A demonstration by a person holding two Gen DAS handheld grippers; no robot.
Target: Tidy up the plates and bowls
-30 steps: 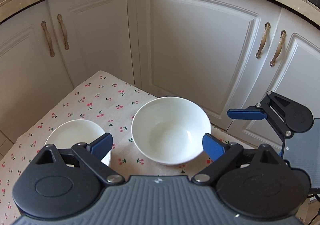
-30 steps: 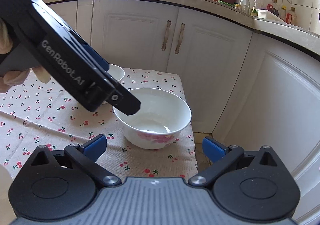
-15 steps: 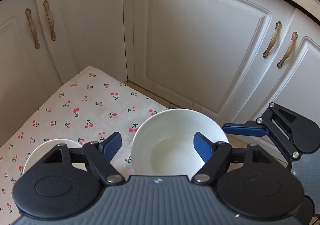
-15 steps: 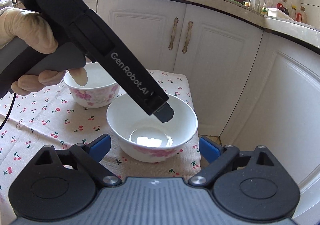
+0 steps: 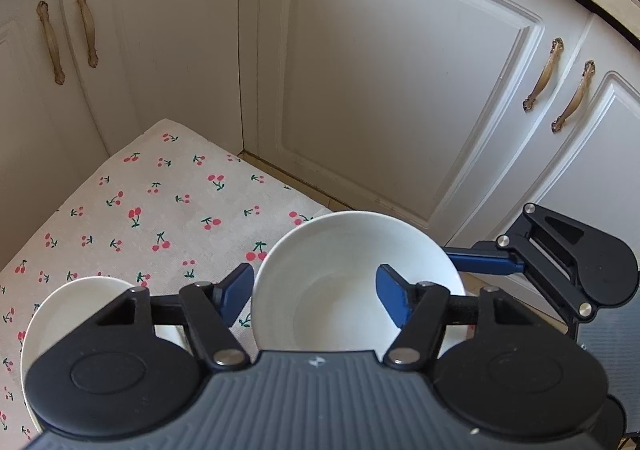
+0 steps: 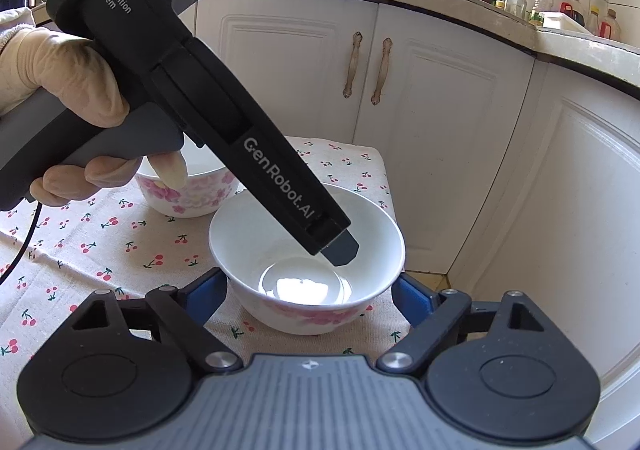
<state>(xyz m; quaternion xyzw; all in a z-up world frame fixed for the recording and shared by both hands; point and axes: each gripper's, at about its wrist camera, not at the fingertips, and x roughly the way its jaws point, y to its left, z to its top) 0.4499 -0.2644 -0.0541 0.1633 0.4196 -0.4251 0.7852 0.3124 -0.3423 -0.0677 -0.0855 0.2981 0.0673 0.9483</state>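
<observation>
The near bowl [image 6: 306, 250] sits at the worktop's [image 6: 100, 250] right corner. The left tongs [image 5: 316, 296] have just closed, pinching its wall; the right tongs [image 6: 308, 292], closing, straddle it without contact. Lift level, steadily.

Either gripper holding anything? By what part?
Cannot tell. Left gripper straddles the bowl rim; right gripper, jaws just closing, flanks its sides. Bowl sits on the cloth.

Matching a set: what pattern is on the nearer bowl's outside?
Pink flowers on white bowl, clearest from the right wrist.
</observation>
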